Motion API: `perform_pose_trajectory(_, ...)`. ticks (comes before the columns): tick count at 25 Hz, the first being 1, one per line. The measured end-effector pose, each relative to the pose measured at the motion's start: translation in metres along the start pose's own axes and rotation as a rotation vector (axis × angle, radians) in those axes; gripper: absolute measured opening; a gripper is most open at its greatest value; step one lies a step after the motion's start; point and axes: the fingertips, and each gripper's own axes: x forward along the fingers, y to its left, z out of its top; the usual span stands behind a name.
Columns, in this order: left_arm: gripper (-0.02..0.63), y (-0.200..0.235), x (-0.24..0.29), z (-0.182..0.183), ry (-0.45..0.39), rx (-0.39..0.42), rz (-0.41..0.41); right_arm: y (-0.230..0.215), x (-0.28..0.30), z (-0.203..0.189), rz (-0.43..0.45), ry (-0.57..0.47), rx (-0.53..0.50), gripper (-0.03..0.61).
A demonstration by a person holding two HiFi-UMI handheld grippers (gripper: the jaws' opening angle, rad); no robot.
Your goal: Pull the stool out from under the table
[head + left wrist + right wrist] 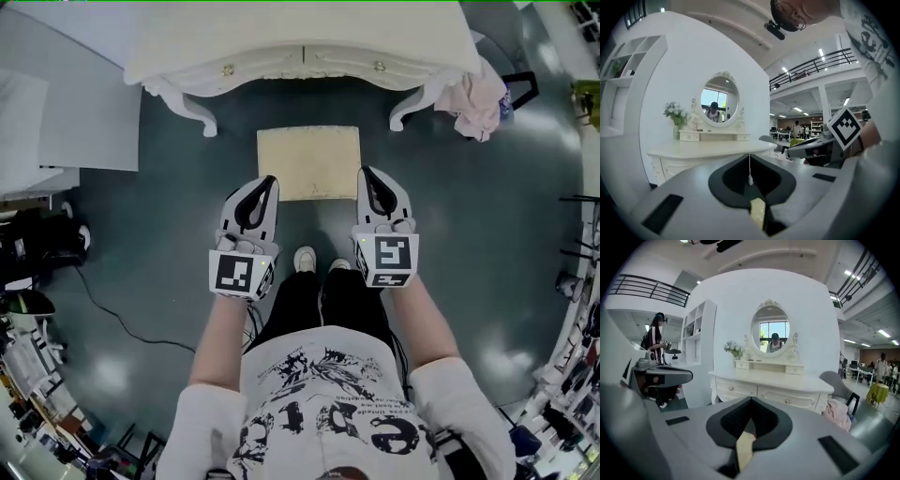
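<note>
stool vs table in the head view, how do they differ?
The stool is small, plain and tan; the table is wide and white. The stool top is a bare square; the table front has two knobbed drawers and curved legs. Both stand on the dark floor, apart.

Seen from the head view, the stool (308, 162) stands on the floor just before the table (300, 42), between it and my shoes (305, 260). My left gripper (267, 186) lies at the stool's near left corner and my right gripper (367, 178) at its near right. A cloth (473, 103) lies beside the table's right end.
</note>
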Motion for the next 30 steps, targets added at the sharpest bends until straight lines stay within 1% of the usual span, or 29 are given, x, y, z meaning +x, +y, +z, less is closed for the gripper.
perform_pose_trajectory(3,0.021,-0.002,-0.011,0.052,-0.035,0.023,-0.011,-0.002,-0.025,0.060,-0.010,-0.078,0.000,0.015)
perform_pose_trajectory(6,0.021,-0.010,-0.037,0.094,-0.049,0.047,-0.033,0.003,-0.059,0.100,-0.022,-0.134,0.010,0.015)
perform_pose_trajectory(10,0.021,-0.012,-0.052,0.143,-0.106,0.113,-0.031,-0.001,-0.092,0.143,-0.048,-0.204,0.036,0.015)
perform_pose_trajectory(14,0.021,-0.009,-0.062,0.179,-0.168,0.127,-0.018,-0.002,-0.112,0.171,-0.051,-0.253,0.036,0.015)
perform_pose_trajectory(17,0.021,-0.009,-0.069,0.198,-0.196,0.134,-0.023,0.001,-0.116,0.185,-0.044,-0.272,0.001,0.015)
perform_pose_trajectory(21,0.021,-0.009,-0.079,0.207,-0.223,0.109,-0.025,0.009,-0.125,0.199,-0.046,-0.298,-0.057,0.015)
perform_pose_trajectory(25,0.020,-0.006,-0.083,0.214,-0.253,0.089,-0.032,0.017,-0.125,0.208,-0.029,-0.320,-0.063,0.015)
perform_pose_trajectory(30,0.020,0.001,-0.090,0.219,-0.257,0.069,-0.014,0.025,-0.122,0.206,0.002,-0.295,-0.030,0.015)
